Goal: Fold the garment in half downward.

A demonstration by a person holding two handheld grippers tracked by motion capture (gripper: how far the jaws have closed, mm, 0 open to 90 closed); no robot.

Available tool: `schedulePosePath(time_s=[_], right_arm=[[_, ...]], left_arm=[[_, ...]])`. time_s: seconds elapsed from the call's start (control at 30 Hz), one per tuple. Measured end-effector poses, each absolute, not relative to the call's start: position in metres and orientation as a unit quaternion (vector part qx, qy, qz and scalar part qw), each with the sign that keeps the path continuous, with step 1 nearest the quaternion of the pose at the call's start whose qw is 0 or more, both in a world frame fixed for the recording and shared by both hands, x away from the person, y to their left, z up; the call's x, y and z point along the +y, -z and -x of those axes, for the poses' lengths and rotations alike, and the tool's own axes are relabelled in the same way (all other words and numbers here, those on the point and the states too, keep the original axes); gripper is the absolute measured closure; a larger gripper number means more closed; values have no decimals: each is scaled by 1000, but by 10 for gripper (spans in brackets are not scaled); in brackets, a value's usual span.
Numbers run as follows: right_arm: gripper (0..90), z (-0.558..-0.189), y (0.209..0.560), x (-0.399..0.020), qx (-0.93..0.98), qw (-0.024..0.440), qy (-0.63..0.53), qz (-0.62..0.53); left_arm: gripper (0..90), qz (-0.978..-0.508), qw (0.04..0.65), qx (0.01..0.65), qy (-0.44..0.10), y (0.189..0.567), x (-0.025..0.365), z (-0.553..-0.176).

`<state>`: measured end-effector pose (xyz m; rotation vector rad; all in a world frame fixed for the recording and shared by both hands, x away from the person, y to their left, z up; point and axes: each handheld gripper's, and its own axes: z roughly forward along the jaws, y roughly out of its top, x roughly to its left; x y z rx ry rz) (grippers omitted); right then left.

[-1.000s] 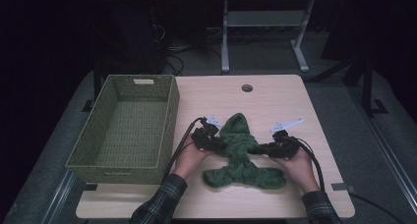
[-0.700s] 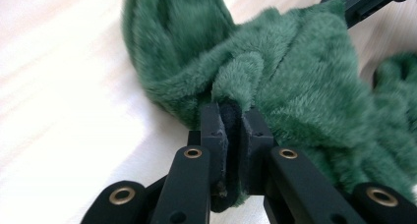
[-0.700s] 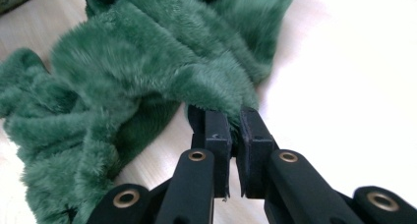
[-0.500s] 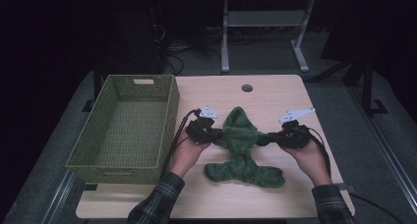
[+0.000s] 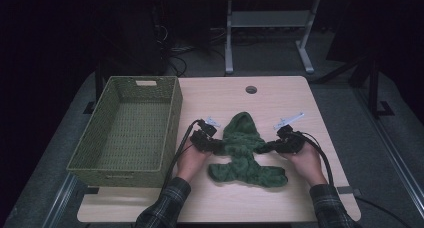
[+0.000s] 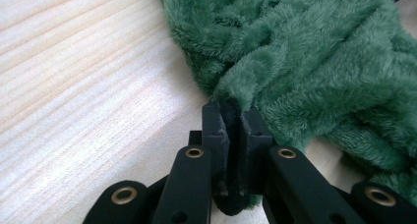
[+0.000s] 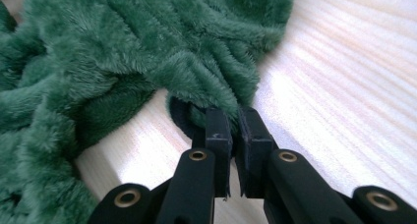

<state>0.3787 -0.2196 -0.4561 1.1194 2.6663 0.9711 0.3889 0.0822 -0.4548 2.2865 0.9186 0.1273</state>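
Pale wood counter (image 5: 235, 203), dark room behind. Both forearms come in from the near edge, plaid sleeves, hands resting low on the surface, palms turned inward toward each other. Left claw (image 5: 214, 145) is clamped on the left edge of the green fleece garment (image 5: 243, 150); in the left gripper view a pinch of pile sits squeezed between the pads (image 6: 216, 130). Right claw (image 5: 270, 146) is clamped on the opposite edge, fabric caught between its pads (image 7: 219, 133) too. Garment lies mid-counter between the hands, bunched, hood end pointing away, lower hem spread toward the near edge. Versus a second ago: left jaws have just been closing on the cloth, both hands have slid a bit farther up the counter, and the hem has bunched narrower. Left of it, woven green basket (image 5: 172, 118). Far side: cable hole (image 5: 251, 89), then a metal stand (image 5: 270, 23) on the floor.
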Motion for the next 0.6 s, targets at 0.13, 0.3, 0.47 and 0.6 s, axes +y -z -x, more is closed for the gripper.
schedulePosePath(time_s=[0.13, 0.3, 0.47, 0.6], right_arm=[[705, -376, 448, -219, 871, 54, -318, -370], [647, -368, 422, -228, 855, 72, -360, -367], [639, -381, 411, -227, 841, 70, -379, -380], [640, -403, 420, -220, 836, 62, -383, -388]], left_arm=[[629, -871, 335, 357, -51, 448, 84, -387], [525, -857, 369, 352, -79, 416, 85, -381], [523, -854, 372, 352, -96, 408, 77, -399], [527, -852, 369, 358, -94, 411, 72, -413]])
